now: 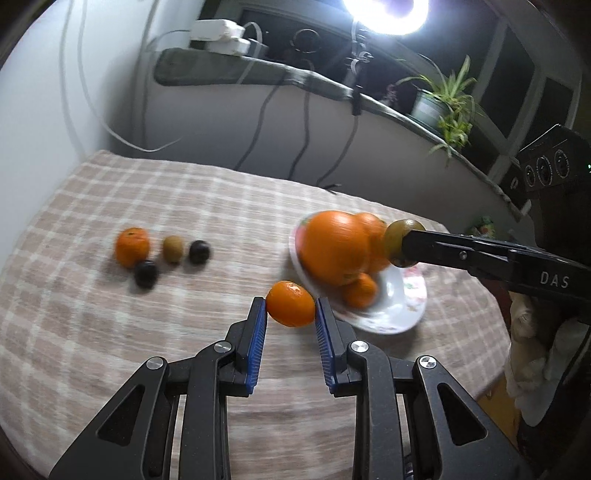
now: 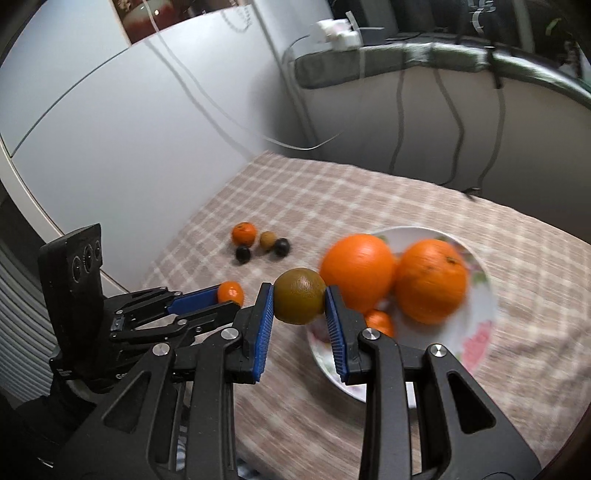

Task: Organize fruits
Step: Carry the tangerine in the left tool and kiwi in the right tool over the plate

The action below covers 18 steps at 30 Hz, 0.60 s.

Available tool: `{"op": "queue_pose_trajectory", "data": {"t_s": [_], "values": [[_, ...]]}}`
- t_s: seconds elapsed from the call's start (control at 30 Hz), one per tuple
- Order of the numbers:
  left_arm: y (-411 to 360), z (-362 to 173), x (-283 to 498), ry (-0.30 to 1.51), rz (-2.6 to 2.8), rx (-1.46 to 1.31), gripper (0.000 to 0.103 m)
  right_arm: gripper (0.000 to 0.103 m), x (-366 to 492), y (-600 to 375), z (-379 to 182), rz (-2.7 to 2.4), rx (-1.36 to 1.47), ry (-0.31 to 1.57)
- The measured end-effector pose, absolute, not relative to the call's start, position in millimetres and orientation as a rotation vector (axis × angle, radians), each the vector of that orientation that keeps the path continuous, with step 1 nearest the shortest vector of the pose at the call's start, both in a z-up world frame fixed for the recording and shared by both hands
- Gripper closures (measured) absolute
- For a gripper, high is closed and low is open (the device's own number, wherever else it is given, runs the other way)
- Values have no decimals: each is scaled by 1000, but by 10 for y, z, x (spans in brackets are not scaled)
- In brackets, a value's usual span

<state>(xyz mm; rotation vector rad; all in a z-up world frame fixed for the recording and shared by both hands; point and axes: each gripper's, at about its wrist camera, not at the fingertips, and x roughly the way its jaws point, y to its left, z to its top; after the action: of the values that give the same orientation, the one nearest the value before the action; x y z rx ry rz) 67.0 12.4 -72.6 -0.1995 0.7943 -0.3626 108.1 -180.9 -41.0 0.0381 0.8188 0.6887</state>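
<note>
My left gripper (image 1: 290,303) is shut on a small mandarin (image 1: 290,302) and holds it above the cloth, just left of the white floral plate (image 1: 402,306). The plate carries two big oranges (image 1: 336,245) and a small mandarin (image 1: 360,291). My right gripper (image 2: 300,297) is shut on a green-brown kiwi (image 2: 300,295) and holds it over the plate's left rim (image 2: 321,354); it shows in the left wrist view (image 1: 400,243). Far left on the cloth lie a mandarin (image 1: 132,246), a kiwi (image 1: 173,249) and two dark plums (image 1: 146,273).
The table has a beige checked cloth (image 1: 184,206). Cables hang down the wall behind it (image 1: 258,122). A sill holds white adapters (image 1: 218,35) and a potted plant (image 1: 443,103). A bright ring lamp (image 1: 386,14) shines above.
</note>
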Motion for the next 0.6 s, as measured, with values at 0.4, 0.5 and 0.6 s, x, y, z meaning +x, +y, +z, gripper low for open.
{"op": "queue_pose_trajectory", "data": {"t_s": [0.4, 0.5, 0.6], "values": [[-488, -724, 695, 804, -474, -182, 78, 74, 1058, -2426, -677, 572, 65, 850], [-614, -730, 708, 810, -488, -176, 78, 74, 1064, -2510, -717, 551, 60, 851], [-705, -739, 722, 816, -496, -164, 78, 74, 1086, -2589, -763, 536, 60, 856]]}}
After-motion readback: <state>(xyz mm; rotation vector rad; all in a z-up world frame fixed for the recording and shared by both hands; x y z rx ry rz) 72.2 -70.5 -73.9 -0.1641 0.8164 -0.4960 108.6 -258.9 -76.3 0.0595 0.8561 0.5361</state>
